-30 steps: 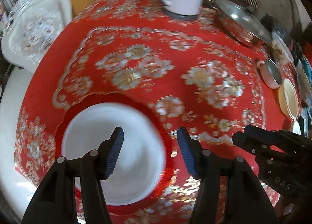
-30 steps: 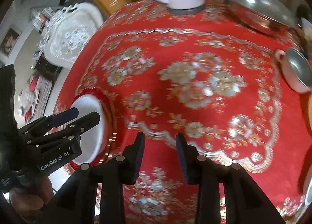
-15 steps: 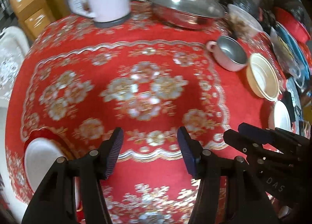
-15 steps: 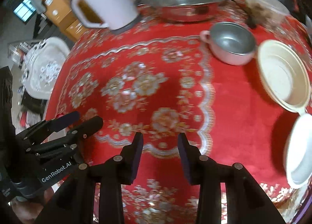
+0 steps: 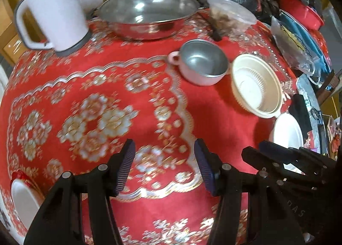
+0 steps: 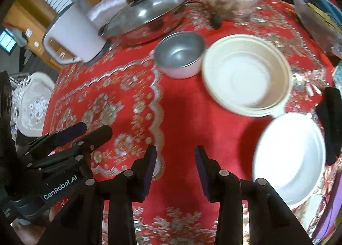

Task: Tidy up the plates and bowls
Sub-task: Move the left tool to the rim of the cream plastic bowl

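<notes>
Hovering over the red floral tablecloth (image 5: 149, 99), the left gripper (image 5: 163, 167) and right gripper (image 6: 174, 169) both stand wide apart, holding nothing. Nearest right lies a plain white plate (image 6: 288, 159). Beyond it sits a cream ribbed bowl (image 6: 245, 74), just beside a pink-walled steel bowl (image 6: 179, 52). Farther back: a lidded steel pan (image 5: 147, 14) and a white kettle (image 5: 55, 10). A white red-rimmed plate (image 5: 23, 200) lies near left.

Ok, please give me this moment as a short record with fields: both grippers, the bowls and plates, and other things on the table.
left gripper: open, empty
right gripper: open, empty
metal bowl: upright, empty
cream bowl: right of the metal bowl
white plate: nearest the right gripper
red-rimmed plate: table's left edge
others: lidded pan, white kettle
</notes>
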`<state>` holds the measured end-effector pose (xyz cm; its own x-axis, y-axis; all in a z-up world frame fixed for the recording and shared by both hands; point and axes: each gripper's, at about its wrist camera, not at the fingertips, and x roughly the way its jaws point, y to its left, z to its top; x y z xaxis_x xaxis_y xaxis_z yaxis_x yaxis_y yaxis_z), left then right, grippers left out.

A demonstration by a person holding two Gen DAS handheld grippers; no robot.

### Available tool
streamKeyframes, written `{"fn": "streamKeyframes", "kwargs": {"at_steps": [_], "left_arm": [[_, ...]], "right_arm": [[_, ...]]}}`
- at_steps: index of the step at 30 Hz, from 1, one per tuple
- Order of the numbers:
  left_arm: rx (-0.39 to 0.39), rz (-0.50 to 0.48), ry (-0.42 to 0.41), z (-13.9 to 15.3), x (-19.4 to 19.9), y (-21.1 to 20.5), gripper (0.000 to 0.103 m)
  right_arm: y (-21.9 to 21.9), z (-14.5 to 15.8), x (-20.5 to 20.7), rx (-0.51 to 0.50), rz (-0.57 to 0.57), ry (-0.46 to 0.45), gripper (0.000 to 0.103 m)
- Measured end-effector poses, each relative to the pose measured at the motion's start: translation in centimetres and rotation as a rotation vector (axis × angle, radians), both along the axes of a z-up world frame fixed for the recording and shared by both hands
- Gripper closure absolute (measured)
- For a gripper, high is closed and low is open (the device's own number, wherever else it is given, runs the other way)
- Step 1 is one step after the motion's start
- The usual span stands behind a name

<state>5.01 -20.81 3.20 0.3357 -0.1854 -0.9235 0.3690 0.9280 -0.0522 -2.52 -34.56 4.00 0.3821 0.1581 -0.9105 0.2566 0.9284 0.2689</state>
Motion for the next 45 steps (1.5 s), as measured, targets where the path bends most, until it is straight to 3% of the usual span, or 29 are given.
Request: {"fn": "streamKeyframes", "kwargs": {"at_steps": [14,24,45], "left_arm": [[-0.023,-0.051,-0.063,1.6,1.8,-7.3,0.047],[-0.029,-0.042,-0.057,0.5,2.9,-10.6,0.047],[-0.030,-0.048,-0.031,-1.0,3.5,-13.4,0.047]], "right_arm": [[-7.8,2.2,0.6,-0.070,-0.095,-0.057,0.057],[-13.3,1.6,2.0,-0.098,-0.146,-0.050,0.054],[-16.7,0.7,1.7,-0.074,-0.204,-0.039,0.050]]}}
